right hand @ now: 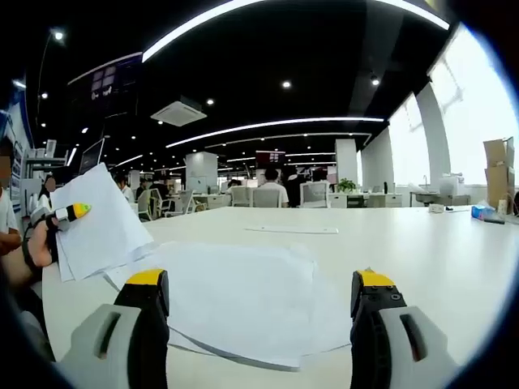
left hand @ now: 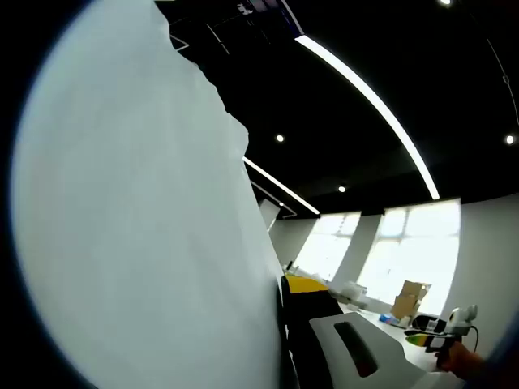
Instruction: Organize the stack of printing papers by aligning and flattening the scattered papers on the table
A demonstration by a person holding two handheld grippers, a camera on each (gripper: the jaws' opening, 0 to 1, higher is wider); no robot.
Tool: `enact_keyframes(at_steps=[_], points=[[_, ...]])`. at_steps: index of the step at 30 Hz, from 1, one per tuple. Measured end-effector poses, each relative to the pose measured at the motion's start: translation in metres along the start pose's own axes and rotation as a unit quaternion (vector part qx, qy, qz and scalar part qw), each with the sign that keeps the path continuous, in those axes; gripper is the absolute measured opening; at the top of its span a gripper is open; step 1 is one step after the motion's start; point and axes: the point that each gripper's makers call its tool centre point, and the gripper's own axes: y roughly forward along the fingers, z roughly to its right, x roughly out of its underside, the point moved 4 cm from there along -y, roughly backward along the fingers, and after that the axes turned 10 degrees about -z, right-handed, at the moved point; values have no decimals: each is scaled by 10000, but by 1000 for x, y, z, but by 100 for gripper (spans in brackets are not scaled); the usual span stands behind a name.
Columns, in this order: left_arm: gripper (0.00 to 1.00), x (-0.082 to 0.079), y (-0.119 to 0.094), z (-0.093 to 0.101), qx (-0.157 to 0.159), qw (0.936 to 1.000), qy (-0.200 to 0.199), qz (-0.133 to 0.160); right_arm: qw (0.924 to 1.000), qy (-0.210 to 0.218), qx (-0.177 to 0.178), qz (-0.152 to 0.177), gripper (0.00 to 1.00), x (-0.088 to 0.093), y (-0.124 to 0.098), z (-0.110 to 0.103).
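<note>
white papers (right hand: 235, 300) lying spread on counter (right hand: 422, 251) between released right tongs (right hand: 261, 304); left tongs (right hand: 69, 214) grasping raised sheets (right hand: 101, 227) at left.

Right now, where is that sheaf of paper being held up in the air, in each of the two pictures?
Left gripper view: the lifted sheets loom close, covering the left half of the picture.
Right gripper view: the lifted sheets are at the far left, pinched by the left gripper, above the scattered papers.
Shared landmark: the white table, also low right in the left gripper view.
</note>
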Motion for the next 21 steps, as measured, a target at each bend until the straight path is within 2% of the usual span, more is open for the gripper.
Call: enact_keyframes(at_steps=[13, 21], points=[[8, 0, 0, 1, -2, 10000, 7, -5, 9998, -145, 116, -123, 88, 5, -3, 2], [8, 0, 0, 0, -1, 10000, 3, -2, 9989, -378, 177, -222, 88, 10, -4, -5]])
